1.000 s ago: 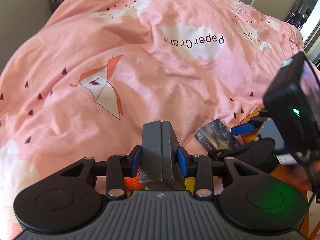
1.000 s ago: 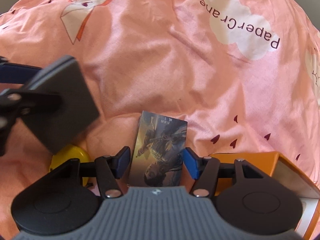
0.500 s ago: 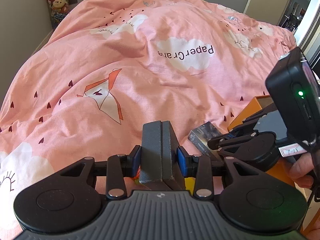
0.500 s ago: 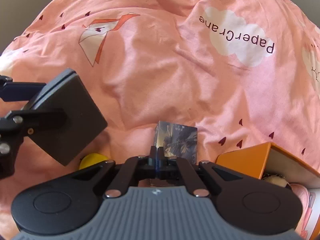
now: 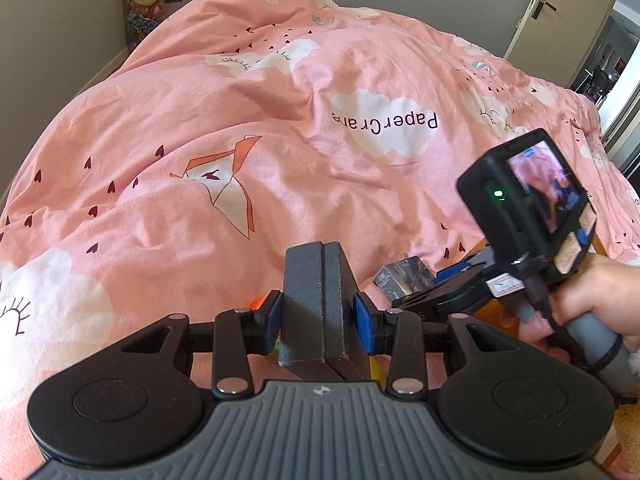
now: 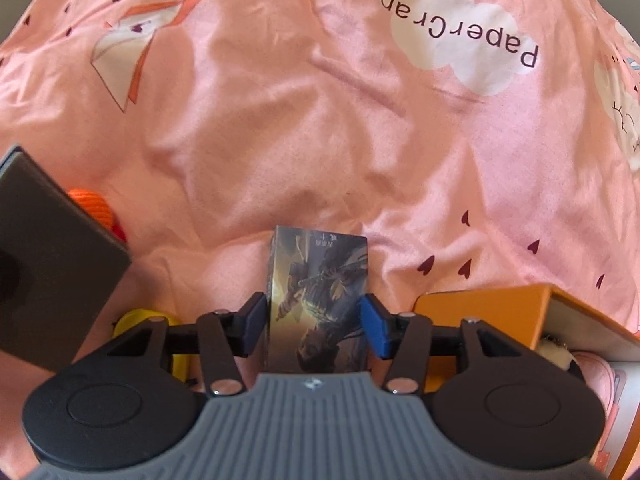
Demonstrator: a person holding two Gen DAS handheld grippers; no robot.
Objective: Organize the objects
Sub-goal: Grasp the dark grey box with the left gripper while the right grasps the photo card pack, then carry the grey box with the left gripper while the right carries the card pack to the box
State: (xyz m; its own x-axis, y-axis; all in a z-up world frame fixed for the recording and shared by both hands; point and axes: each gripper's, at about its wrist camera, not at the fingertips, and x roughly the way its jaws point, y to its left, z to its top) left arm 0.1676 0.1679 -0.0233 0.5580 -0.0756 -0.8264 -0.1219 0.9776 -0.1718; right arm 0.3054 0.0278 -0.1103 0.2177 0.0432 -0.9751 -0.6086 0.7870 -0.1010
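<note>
Right wrist view: my right gripper (image 6: 314, 320) straddles the card box (image 6: 318, 300), which lies on the pink duvet (image 6: 320, 140).
Jaws: opening; the blue pads stand beside the box's long sides, and I cannot tell whether they touch.
Box axis: its length runs straight away from me, along the fingers.
Box look: glossy, dark fantasy artwork, small print at the far end.
Nearer hand: the right; my left gripper (image 5: 318, 316) is clamped on a grey case (image 5: 316, 300) off to the left.
Likely target: orange box (image 6: 480, 312), just right of the card box.
</note>
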